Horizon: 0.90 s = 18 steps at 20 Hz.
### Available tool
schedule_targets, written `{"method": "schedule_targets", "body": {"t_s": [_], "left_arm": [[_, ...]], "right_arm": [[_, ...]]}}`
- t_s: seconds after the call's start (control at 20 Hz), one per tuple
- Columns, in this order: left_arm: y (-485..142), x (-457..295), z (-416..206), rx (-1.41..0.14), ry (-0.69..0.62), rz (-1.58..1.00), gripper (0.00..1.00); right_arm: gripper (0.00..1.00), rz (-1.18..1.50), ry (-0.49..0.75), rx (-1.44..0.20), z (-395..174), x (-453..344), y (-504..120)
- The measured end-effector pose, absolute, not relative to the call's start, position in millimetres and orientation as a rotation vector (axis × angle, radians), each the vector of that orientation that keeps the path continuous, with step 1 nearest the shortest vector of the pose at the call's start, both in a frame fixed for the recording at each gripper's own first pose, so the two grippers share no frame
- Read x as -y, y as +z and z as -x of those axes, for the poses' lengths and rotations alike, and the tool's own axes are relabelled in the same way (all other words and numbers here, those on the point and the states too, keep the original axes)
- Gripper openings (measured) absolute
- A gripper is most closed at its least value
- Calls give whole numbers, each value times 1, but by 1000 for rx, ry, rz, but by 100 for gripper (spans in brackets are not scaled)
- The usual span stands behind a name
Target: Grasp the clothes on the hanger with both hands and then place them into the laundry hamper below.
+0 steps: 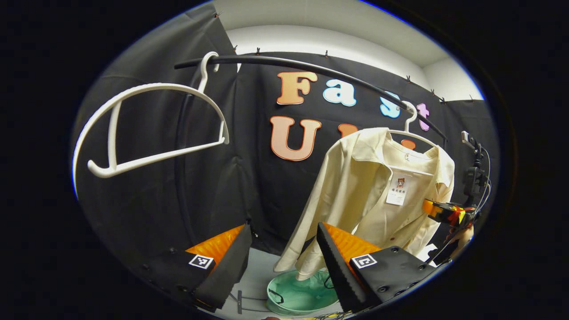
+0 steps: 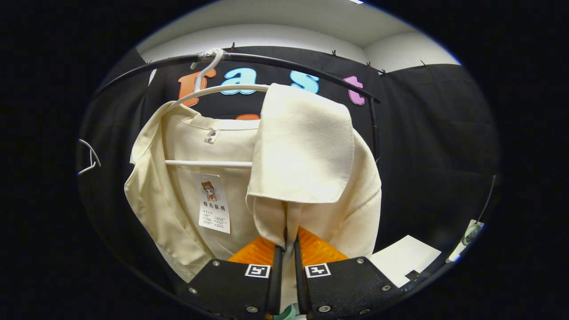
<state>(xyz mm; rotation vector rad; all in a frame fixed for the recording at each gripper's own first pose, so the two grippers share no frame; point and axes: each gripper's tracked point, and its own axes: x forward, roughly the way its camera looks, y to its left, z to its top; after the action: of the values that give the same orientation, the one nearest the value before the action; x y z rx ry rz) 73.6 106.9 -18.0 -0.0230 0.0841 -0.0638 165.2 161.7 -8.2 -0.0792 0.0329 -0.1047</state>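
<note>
Shirt (image 2: 311, 186) front edge pinched in closed right gripper (image 2: 286, 249), left gripper (image 1: 284, 253) open, well apart.

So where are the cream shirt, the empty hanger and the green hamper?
cream shirt (image 2: 306, 146): right gripper view, on its folded collar.
empty hanger (image 1: 151, 91): left gripper view, on its curved top.
green hamper (image 1: 298, 295): left gripper view, on its inside wall.

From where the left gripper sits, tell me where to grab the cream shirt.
Take the cream shirt at its free front panel, on the side away from the right gripper, which already pinches the other. Come in frontally: that panel hangs loose off the hanger, and the left gripper is open.
</note>
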Motion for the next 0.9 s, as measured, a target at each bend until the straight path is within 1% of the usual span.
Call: {"method": "schedule_targets", "body": {"t_s": [0.1,0.15,0.3,0.35,0.45,0.5,0.65,0.7,0.75,0.8,0.9], "left_arm": [[-18,-98,-75,-86,-83,22,97],[-18,-94,-77,-87,-92,21,97],[-19,-80,-81,-91,-123,24,97],[-20,-75,-83,-92,-135,25,94],[-21,-64,-87,-97,-160,28,94],[-21,-58,-88,-102,-174,31,97],[-26,-40,-89,-118,-218,38,97],[-29,-33,-89,-123,-232,38,94],[-29,-26,-90,-126,-248,39,97],[-30,-19,-91,-128,-264,41,94],[-30,-4,-94,-132,-294,45,94]], "right_arm": [[12,82,-95,-39,-161,-159,-7],[7,79,-89,-43,-157,-159,-8],[3,67,-73,-48,-152,-159,-5],[2,66,-73,-47,-150,-156,-4],[1,59,-75,-42,-143,-152,-1],[1,56,-73,-43,-139,-151,0],[1,49,-72,-42,-126,-145,5],[1,48,-71,-41,-123,-143,7],[1,47,-74,-40,-120,-141,8],[1,45,-75,-39,-117,-139,9],[0,42,-78,-40,-112,-134,11]]}}
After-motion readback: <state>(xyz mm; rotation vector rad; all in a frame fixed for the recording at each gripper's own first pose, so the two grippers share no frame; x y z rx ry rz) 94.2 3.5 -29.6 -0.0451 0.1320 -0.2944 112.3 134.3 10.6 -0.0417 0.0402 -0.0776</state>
